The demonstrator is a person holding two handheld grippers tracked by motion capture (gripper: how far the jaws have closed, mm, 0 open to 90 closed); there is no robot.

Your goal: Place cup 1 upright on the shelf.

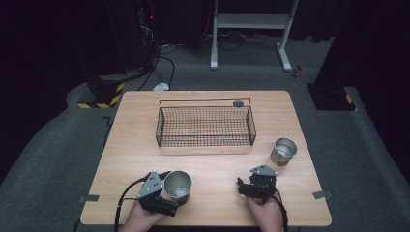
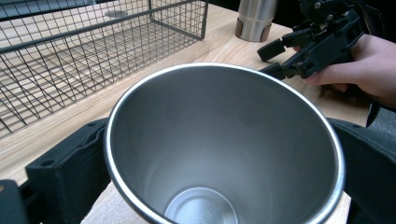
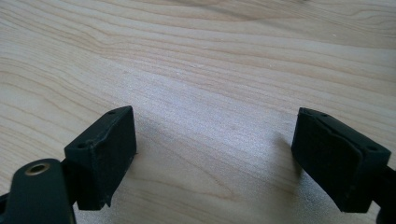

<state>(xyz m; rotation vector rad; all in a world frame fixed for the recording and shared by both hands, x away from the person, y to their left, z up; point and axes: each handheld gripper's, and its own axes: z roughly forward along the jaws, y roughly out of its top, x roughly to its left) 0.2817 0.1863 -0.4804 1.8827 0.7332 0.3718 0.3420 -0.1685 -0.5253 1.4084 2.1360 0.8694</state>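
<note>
1. Your left gripper (image 1: 170,192), low and left of centre in the high view, is standing with its jaws spread about as wide as they go, one on each side of the near cup (image 1: 177,185). I cannot tell whether the pads are pressing on the cup's wall.
2. Your right gripper (image 1: 255,186), low and right of centre, is gaping wide over bare table (image 1: 217,169), holding and touching nothing.
3. No readable writing is showing; a faint mark on the cup's floor is too blurred to read.
4. The cup (image 2: 224,149) is standing upright: plain brushed steel, round, tapering down, empty.
5. A second cup (image 1: 283,151) is standing at centre right, beside the wire basket (image 1: 205,126).
</note>
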